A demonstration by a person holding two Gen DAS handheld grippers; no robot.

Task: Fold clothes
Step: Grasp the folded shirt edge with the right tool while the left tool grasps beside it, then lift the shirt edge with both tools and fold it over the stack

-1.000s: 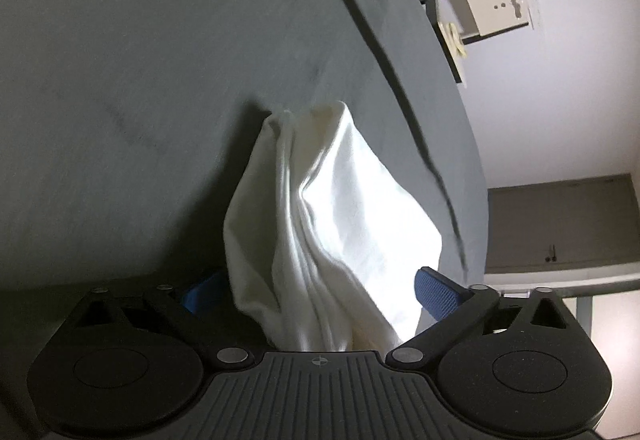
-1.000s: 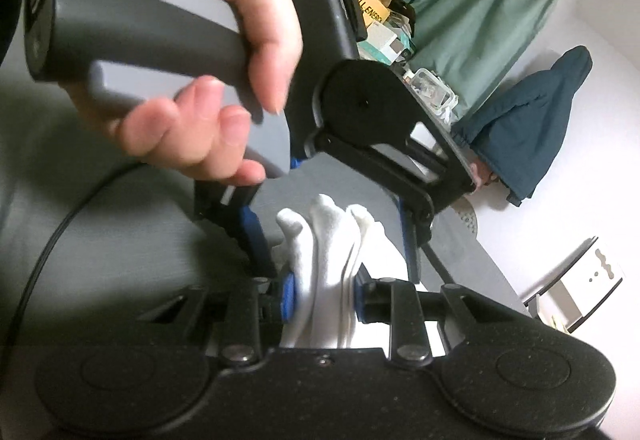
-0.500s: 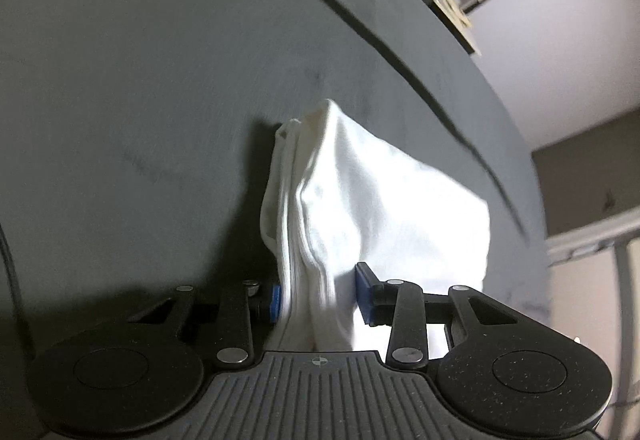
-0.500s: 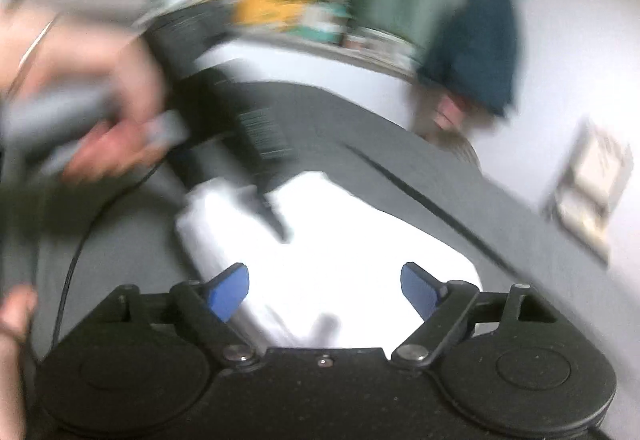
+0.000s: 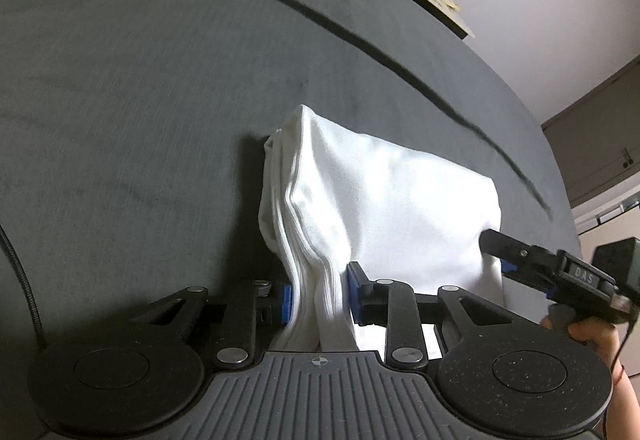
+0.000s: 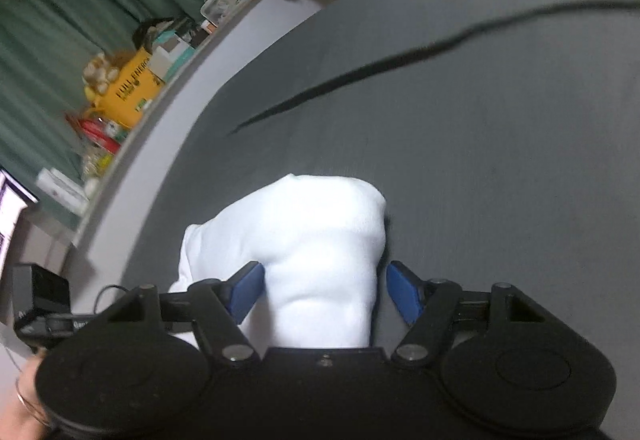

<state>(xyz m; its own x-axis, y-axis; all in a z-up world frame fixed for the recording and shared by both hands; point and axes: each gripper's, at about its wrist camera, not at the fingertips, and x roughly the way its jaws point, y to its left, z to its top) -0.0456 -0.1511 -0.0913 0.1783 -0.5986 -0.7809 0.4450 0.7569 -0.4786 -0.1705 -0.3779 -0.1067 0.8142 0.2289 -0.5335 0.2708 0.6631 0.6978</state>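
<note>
A: Where was the white knit cotton garment (image 5: 384, 199) found, and how was it held?

B: It was seen bunched in several layers on the dark grey fabric surface (image 5: 140, 79), at the centre of both views. A gathered edge was pinched between the blue pads of the left gripper (image 5: 318, 298), which were pressed tight on the cloth. The right gripper (image 6: 324, 292) was spread wide, its blue pads set at nine and three o'clock of the mound with no grip taken.

A: Why so?

B: It was judged that the layered stack was being kept together by one pinch while the other tool was freed for a new hold.

A: Was any writing read?

B: "DAS" was made out on the right tool's body at four o'clock in the left view. "FULL ENERGY" was partly read on a yellow box (image 6: 128, 87) at ten o'clock in the right view.
</note>
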